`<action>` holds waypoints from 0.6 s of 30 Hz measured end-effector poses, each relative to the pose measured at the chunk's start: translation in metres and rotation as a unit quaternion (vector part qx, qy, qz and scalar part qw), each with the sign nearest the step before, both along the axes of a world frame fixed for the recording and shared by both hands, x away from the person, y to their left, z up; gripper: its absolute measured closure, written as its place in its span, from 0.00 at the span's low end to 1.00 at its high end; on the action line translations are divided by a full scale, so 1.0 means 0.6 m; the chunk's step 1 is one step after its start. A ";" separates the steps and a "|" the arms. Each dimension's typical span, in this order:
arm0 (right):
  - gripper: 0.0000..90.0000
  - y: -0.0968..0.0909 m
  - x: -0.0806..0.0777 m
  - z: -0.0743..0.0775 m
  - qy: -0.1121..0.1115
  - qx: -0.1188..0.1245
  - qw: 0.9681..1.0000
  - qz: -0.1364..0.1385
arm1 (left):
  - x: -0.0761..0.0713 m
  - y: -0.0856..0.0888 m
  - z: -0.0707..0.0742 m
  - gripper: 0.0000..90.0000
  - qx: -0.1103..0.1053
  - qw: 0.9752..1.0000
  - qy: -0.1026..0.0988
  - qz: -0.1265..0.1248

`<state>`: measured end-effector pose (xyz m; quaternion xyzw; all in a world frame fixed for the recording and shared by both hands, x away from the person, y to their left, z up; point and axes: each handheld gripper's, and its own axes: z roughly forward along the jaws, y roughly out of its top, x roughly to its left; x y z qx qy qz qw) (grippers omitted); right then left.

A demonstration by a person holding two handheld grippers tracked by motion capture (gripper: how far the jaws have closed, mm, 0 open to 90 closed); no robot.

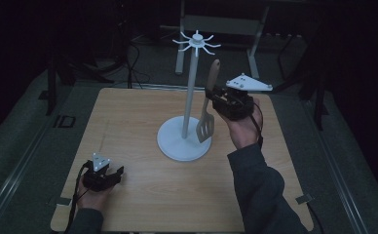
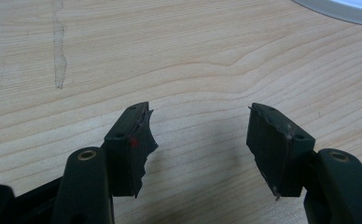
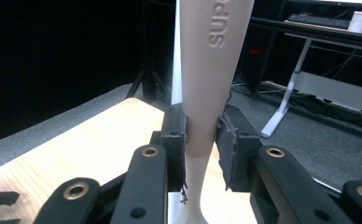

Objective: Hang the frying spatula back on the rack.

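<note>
A pale wooden worktop is set in a dark room. A spatula embossed "SUP", the rest cut off, is clamped upright in the right gripper beside the white stand. The left gripper is rested on the worktop, fingers apart.

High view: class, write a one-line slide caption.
Right gripper holds a spatula upright beside the white hook stand; left gripper rests open.

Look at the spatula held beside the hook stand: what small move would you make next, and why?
Probably lift the spatula a little higher toward the hooks. The right gripper is shut on its handle, blade down beside the pole, and the handle's top sits below the hooks. Whether the handle has a hanging hole cannot be seen. The left gripper rests open on the table.
</note>
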<state>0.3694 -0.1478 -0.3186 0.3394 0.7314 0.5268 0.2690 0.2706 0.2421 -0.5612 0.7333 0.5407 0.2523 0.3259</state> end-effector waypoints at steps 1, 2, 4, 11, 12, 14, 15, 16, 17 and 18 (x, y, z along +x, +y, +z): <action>0.81 0.000 0.000 0.001 0.000 0.000 1.000 0.000 | 0.000 0.000 0.000 0.45 0.000 1.000 0.000 0.000; 0.82 0.000 0.000 0.002 0.000 -0.001 1.000 0.001 | 0.000 0.000 0.000 0.45 0.000 1.000 0.000 0.000; 0.82 0.000 0.001 0.005 0.000 -0.002 1.000 0.001 | 0.000 0.000 0.000 0.45 0.001 1.000 0.000 0.000; 0.82 0.000 0.002 0.013 -0.002 -0.002 1.000 0.000 | 0.000 0.000 0.000 0.45 0.000 1.000 0.000 0.000; 0.81 0.000 0.002 0.014 -0.002 -0.002 1.000 0.000 | 0.000 0.000 0.000 0.45 0.000 1.000 0.000 0.000; 0.82 0.000 0.002 0.016 -0.002 -0.001 1.000 -0.001 | 0.000 0.000 0.000 0.45 0.001 1.000 0.000 -0.001; 0.82 0.000 0.002 0.017 -0.002 -0.003 1.000 -0.001 | 0.000 0.000 0.000 0.45 0.000 1.000 0.000 0.000; 0.82 0.000 0.002 0.018 -0.002 -0.003 1.000 -0.001 | 0.000 0.000 0.000 0.45 0.000 1.000 0.000 0.000; 0.82 0.001 0.002 0.019 -0.002 -0.002 1.000 -0.001 | 0.000 0.000 0.000 0.45 -0.001 1.000 -0.001 0.000; 0.81 0.001 0.002 0.019 -0.001 -0.002 1.000 -0.001 | 0.000 0.000 0.000 0.45 -0.002 1.000 -0.001 0.001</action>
